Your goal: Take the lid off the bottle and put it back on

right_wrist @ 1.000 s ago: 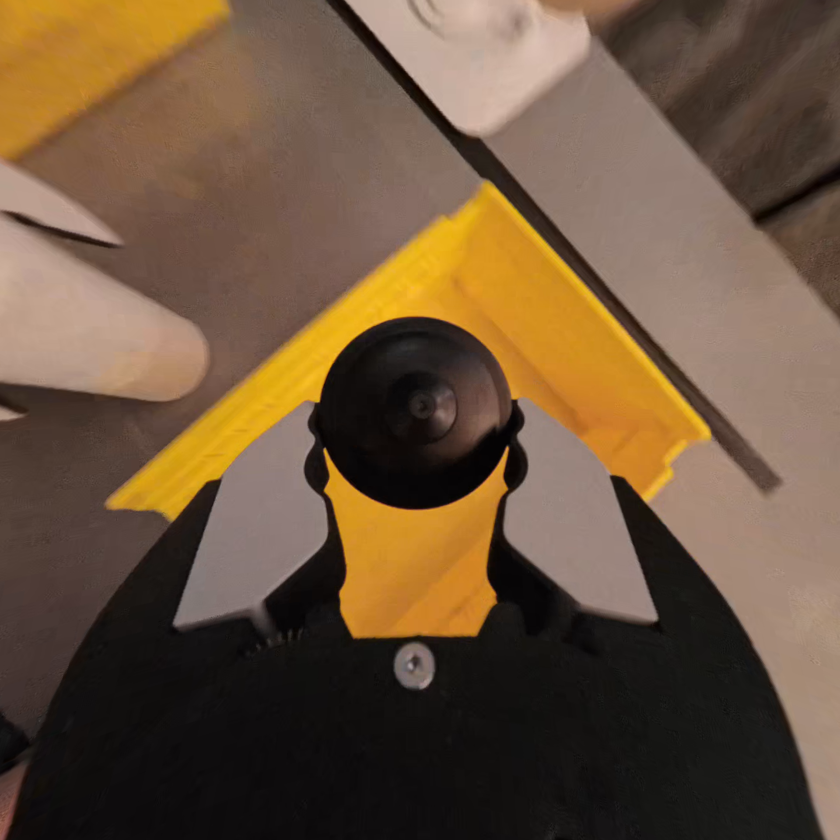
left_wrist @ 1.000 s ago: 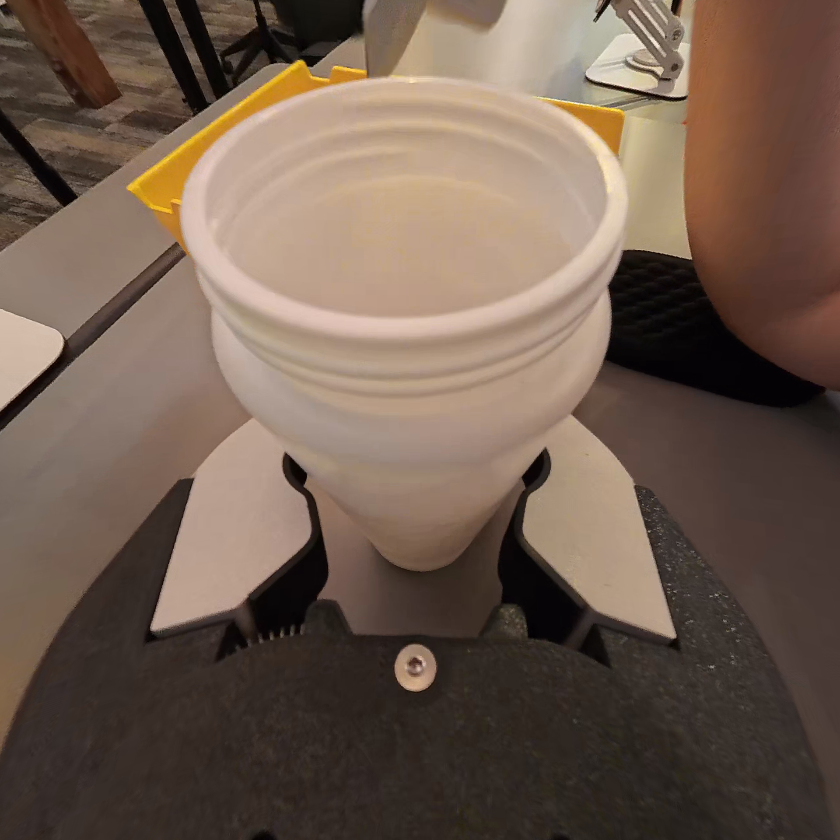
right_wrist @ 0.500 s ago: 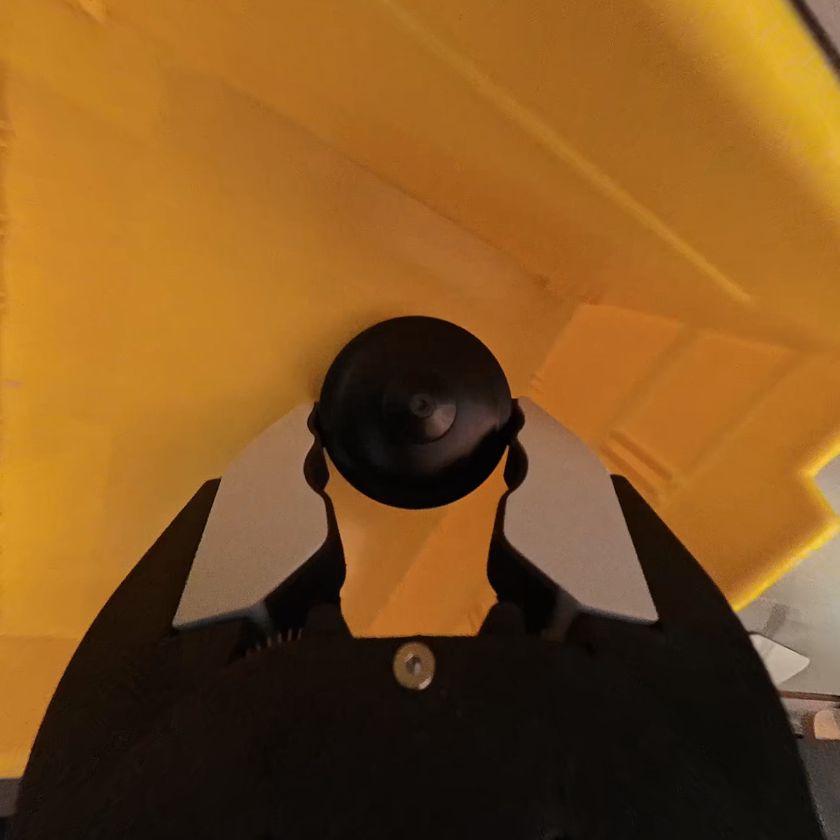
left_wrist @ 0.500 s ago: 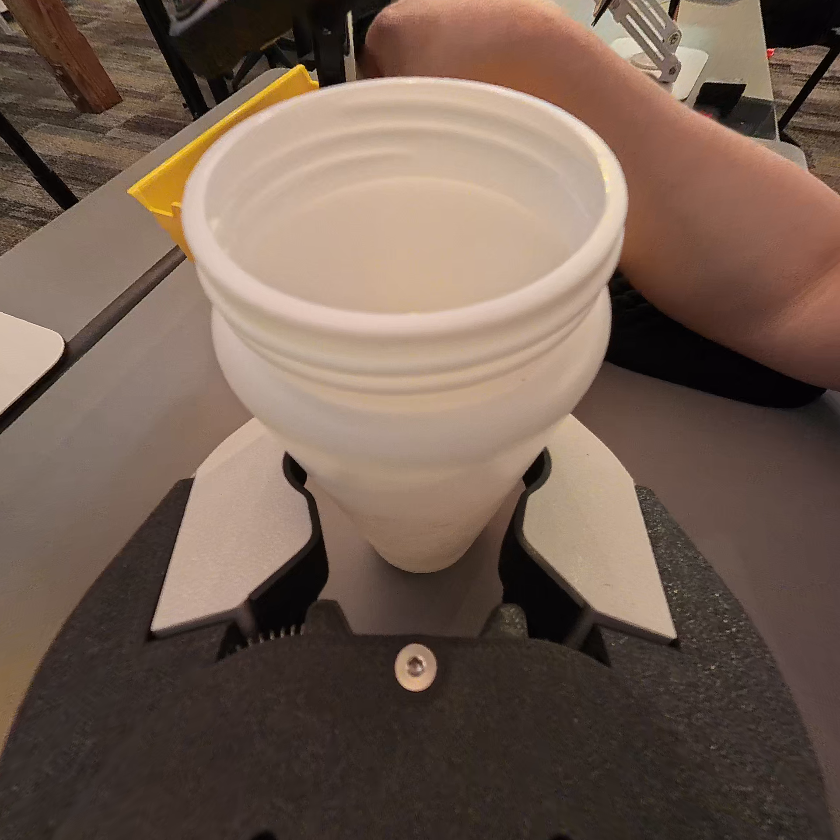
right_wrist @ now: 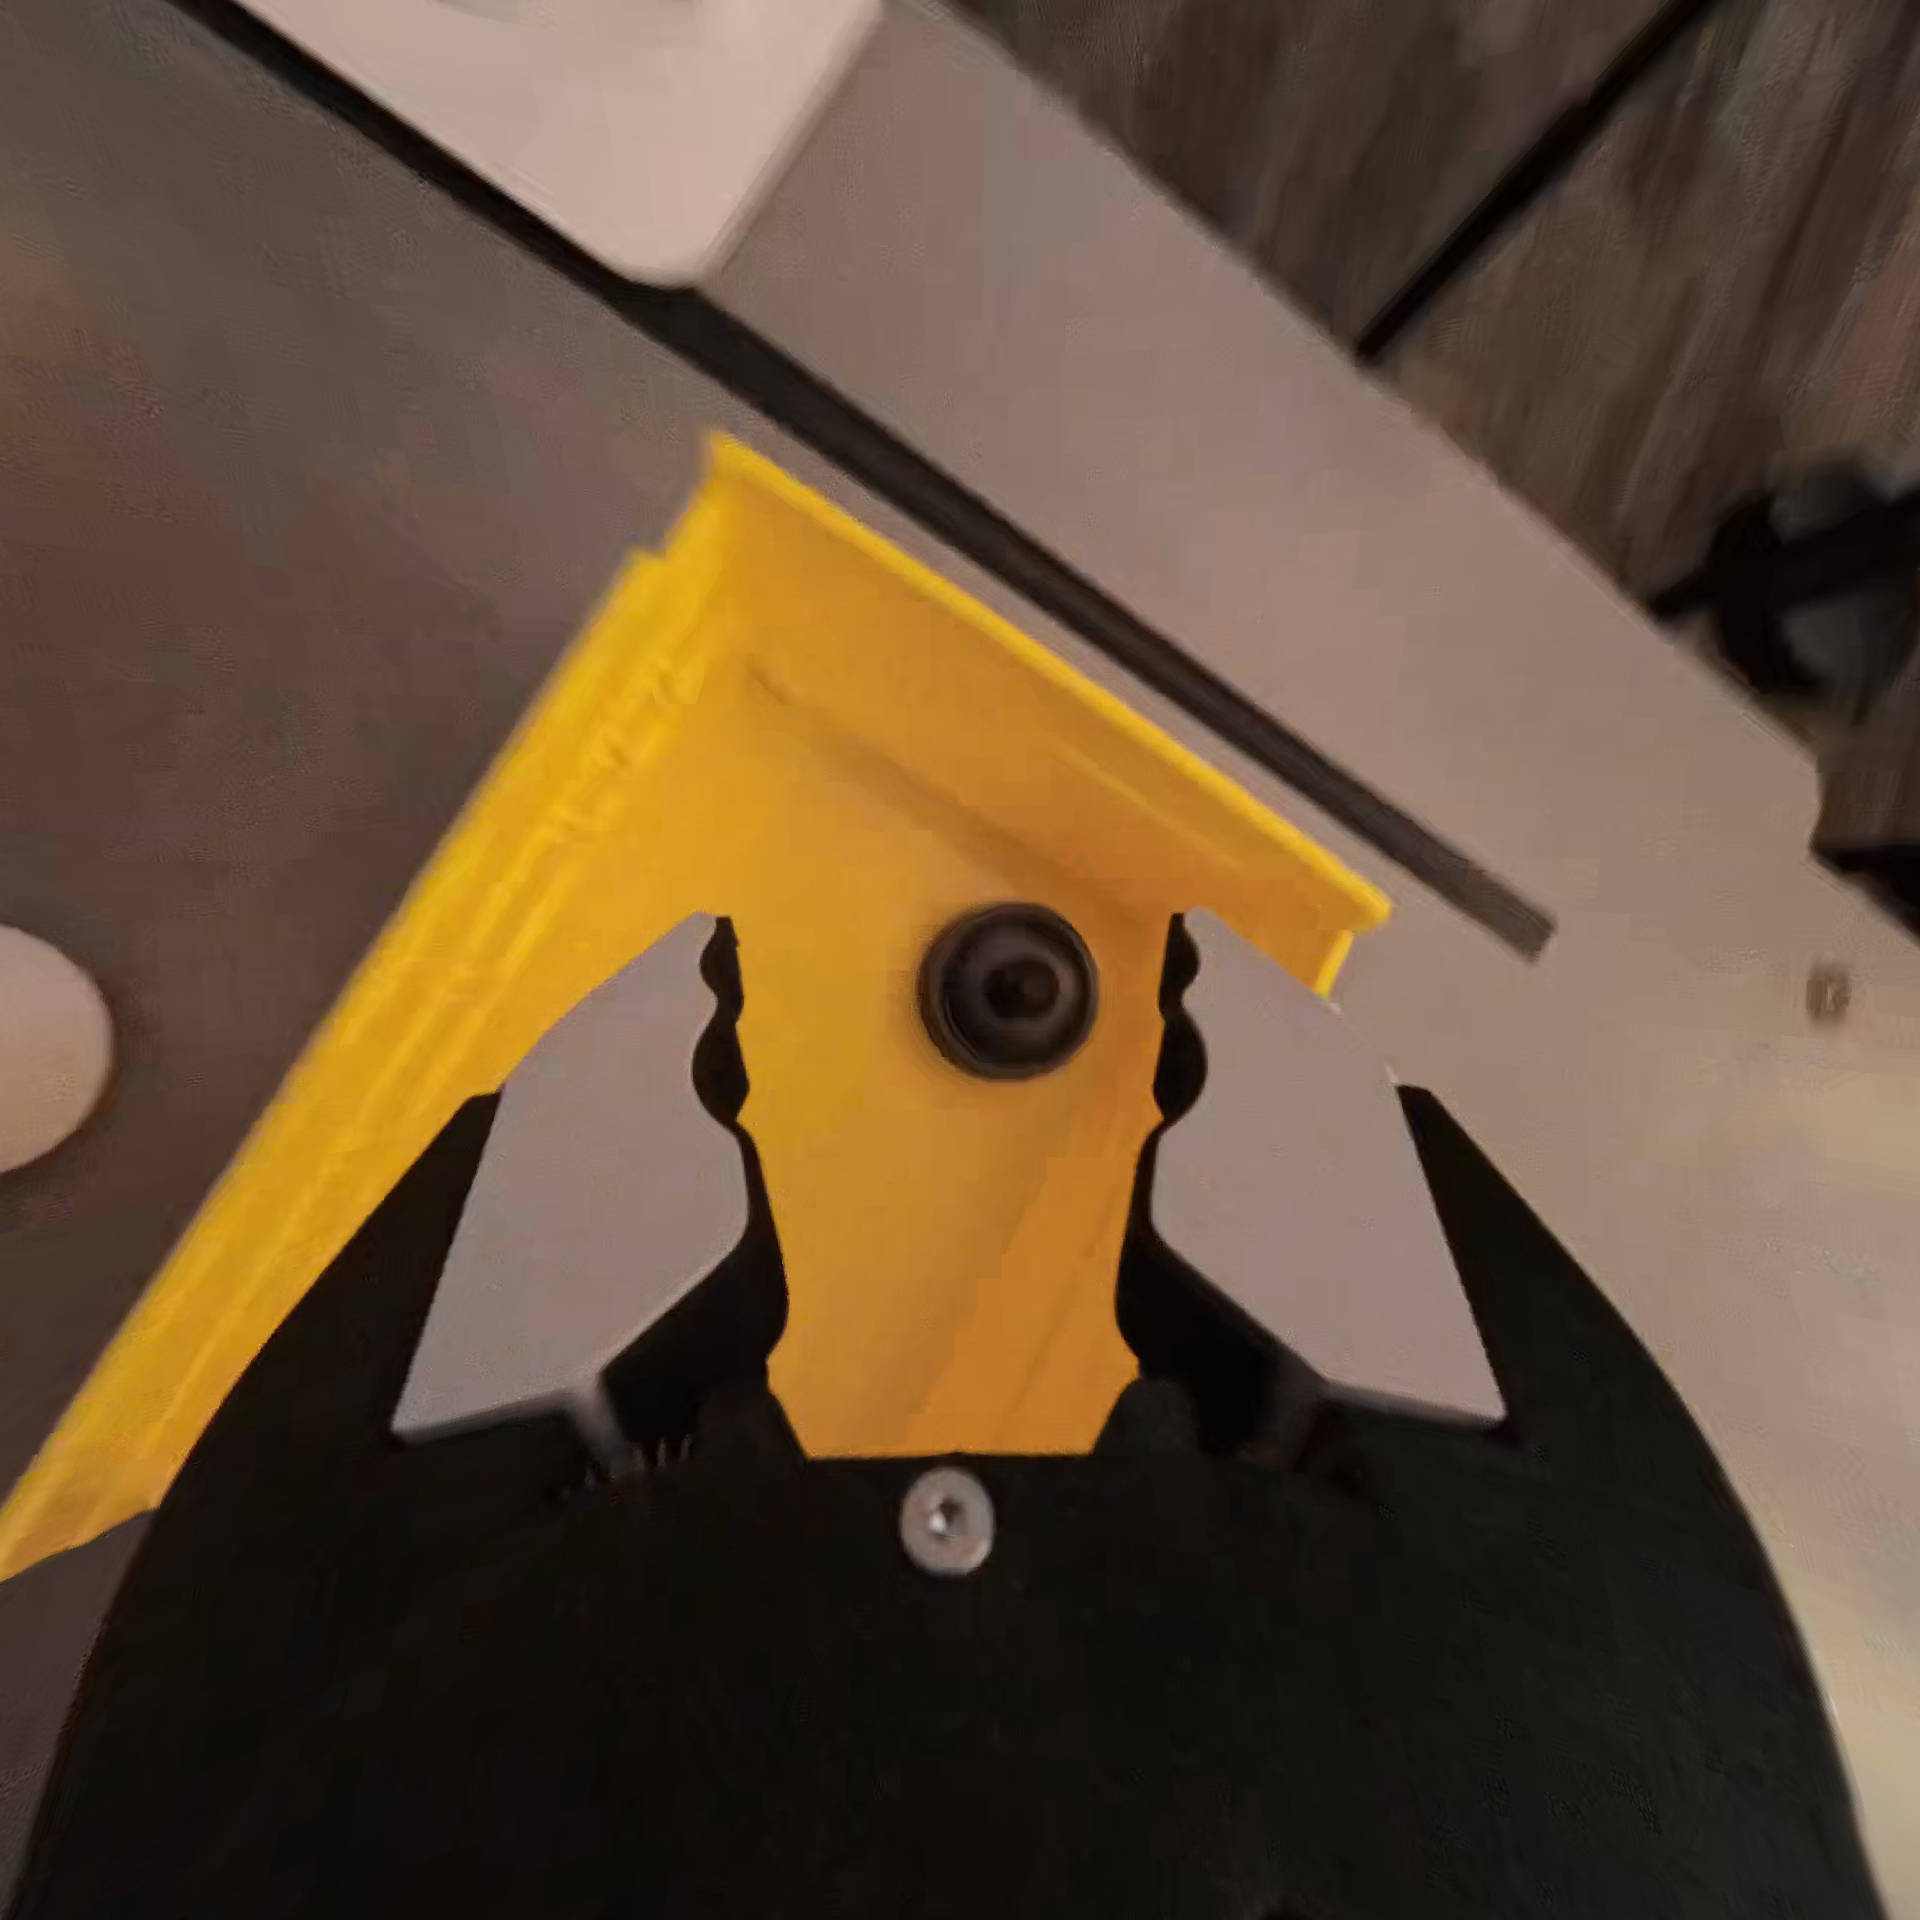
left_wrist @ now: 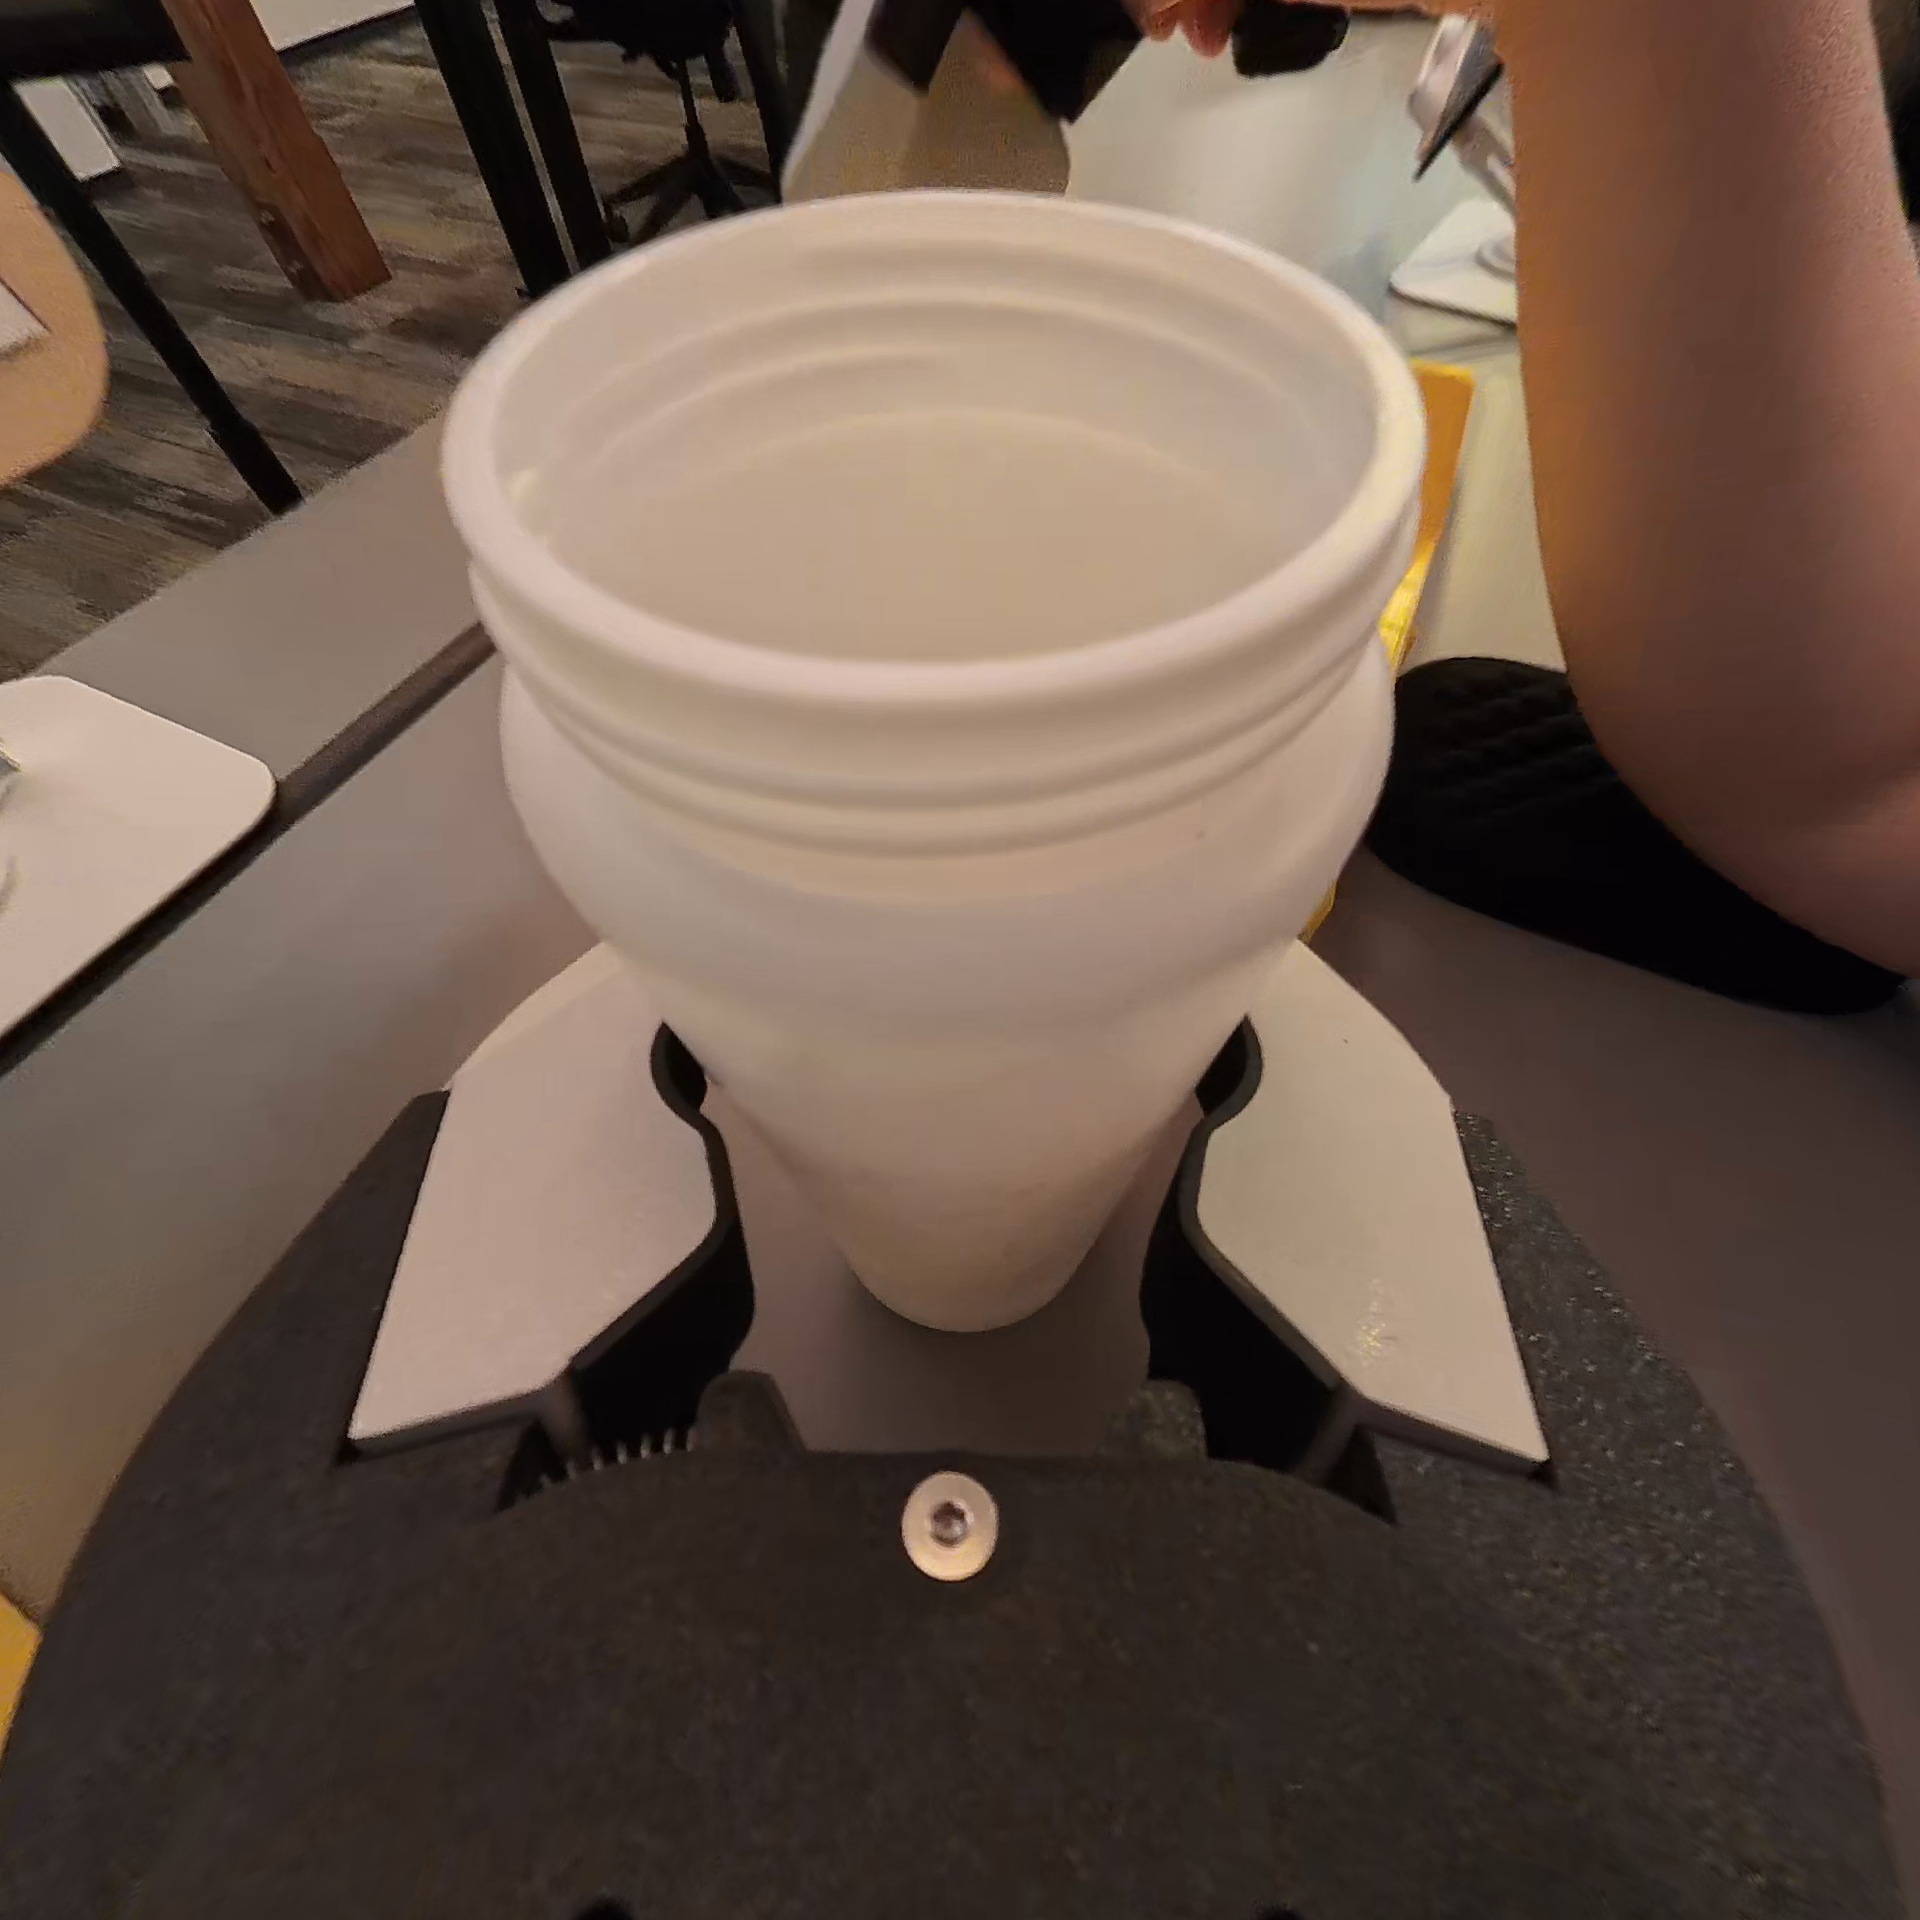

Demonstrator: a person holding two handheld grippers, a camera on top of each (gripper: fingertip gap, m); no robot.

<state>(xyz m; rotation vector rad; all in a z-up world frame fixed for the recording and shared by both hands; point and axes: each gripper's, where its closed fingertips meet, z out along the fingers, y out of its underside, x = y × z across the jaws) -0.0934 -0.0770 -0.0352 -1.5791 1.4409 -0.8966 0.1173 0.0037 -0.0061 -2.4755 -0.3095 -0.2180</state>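
Observation:
The white bottle stands open, its wide threaded mouth facing my left wrist view. My left gripper is shut on its narrow lower body, just above the grey table. The bottle's base shows at the left edge of the right wrist view. The small black lid lies in the yellow tray. My right gripper is open and empty, held above the lid with its fingers apart on either side of it. It also shows at the top of the left wrist view.
A person's bare arm reaches over the table on the right, above a black pad. A white flat pad lies on the left table, beyond a dark gap. The tray's edge shows behind the bottle.
My right gripper carried the lid down into the yellow tray, opened, let it go and drew back up. My left gripper kept its hold on the bottle and shifted slightly.

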